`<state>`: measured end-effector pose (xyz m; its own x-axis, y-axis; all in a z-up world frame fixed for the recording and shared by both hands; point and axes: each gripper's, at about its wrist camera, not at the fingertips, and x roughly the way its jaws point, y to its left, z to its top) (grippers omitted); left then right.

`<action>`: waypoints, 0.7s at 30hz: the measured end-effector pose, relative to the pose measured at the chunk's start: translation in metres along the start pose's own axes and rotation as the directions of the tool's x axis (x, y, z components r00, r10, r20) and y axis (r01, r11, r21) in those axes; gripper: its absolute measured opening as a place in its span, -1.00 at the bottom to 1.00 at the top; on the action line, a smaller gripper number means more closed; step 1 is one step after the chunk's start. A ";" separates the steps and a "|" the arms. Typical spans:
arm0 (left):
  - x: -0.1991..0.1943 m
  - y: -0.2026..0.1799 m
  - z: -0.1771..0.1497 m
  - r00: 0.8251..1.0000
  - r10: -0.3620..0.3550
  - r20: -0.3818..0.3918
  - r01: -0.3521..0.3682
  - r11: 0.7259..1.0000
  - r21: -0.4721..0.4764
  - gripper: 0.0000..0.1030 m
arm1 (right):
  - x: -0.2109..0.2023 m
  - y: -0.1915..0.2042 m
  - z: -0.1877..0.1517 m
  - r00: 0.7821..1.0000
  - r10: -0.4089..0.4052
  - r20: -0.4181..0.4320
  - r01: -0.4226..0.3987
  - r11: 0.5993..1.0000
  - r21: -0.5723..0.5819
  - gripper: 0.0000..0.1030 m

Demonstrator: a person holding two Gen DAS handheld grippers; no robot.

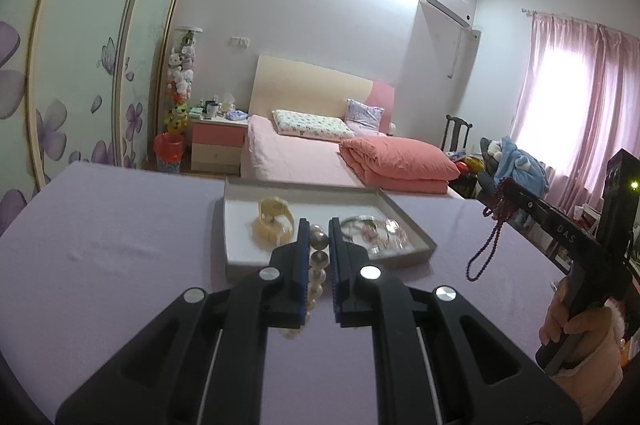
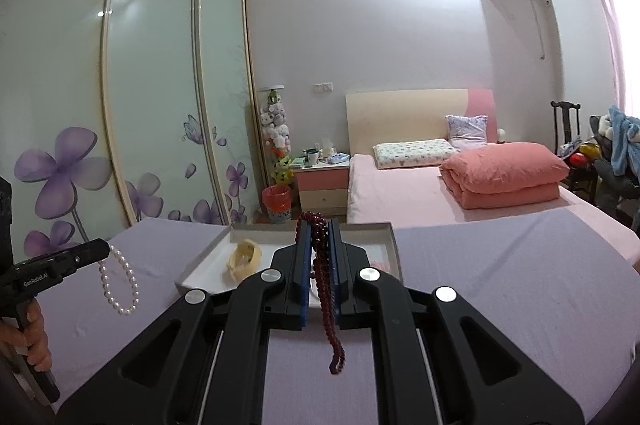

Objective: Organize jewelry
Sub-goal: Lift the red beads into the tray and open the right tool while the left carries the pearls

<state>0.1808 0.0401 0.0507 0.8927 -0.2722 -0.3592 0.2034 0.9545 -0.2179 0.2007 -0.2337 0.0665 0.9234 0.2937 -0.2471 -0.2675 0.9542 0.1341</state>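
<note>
My left gripper (image 1: 319, 229) is shut on a pearl bracelet (image 1: 317, 257), which hangs between its fingers above the lilac table; it also shows in the right wrist view (image 2: 120, 283). My right gripper (image 2: 319, 229) is shut on a dark red bead string (image 2: 328, 301) that dangles below it; the string also shows in the left wrist view (image 1: 490, 237). A shallow white tray (image 1: 240, 221) lies ahead, holding a cream bangle (image 1: 274, 223), a silver bangle (image 1: 360, 225) and a pink bead bracelet (image 1: 386, 233). Both grippers hover just before the tray (image 2: 200, 271).
The table is covered in a lilac cloth (image 1: 120, 245). Behind it are a pink bed (image 1: 304, 157) with a folded coral quilt (image 1: 396, 161), a nightstand (image 1: 216, 141) and sliding wardrobe doors (image 2: 120, 105). A cluttered chair (image 1: 504, 165) stands at right.
</note>
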 end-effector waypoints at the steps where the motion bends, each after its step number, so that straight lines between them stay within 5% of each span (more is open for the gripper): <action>1: 0.007 0.001 0.005 1.000 -0.002 0.001 0.002 1.000 -0.002 -0.80 | 0.007 -0.001 0.003 1.000 0.007 -0.005 -0.007 1.000 0.006 -0.82; 17: 0.124 0.005 0.049 0.999 0.036 -0.033 -0.036 0.999 0.005 -0.80 | 0.139 -0.008 0.009 0.992 0.049 -0.120 -0.042 0.997 0.060 -0.80; 19: 0.136 0.005 0.048 0.998 0.038 -0.049 -0.038 0.999 0.001 -0.80 | 0.145 -0.009 0.005 0.990 0.041 -0.133 -0.033 0.998 0.061 -0.54; 21: 0.144 0.007 0.045 0.997 0.036 -0.062 -0.037 0.999 -0.004 -0.80 | 0.143 -0.009 0.001 0.991 0.038 -0.127 -0.029 0.997 0.070 0.29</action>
<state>0.3287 0.0128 0.0389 0.8729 -0.2443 -0.4222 0.1692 0.9634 -0.2078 0.3356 -0.2007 0.0311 0.8703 0.3348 -0.3613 -0.2749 0.9388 0.2078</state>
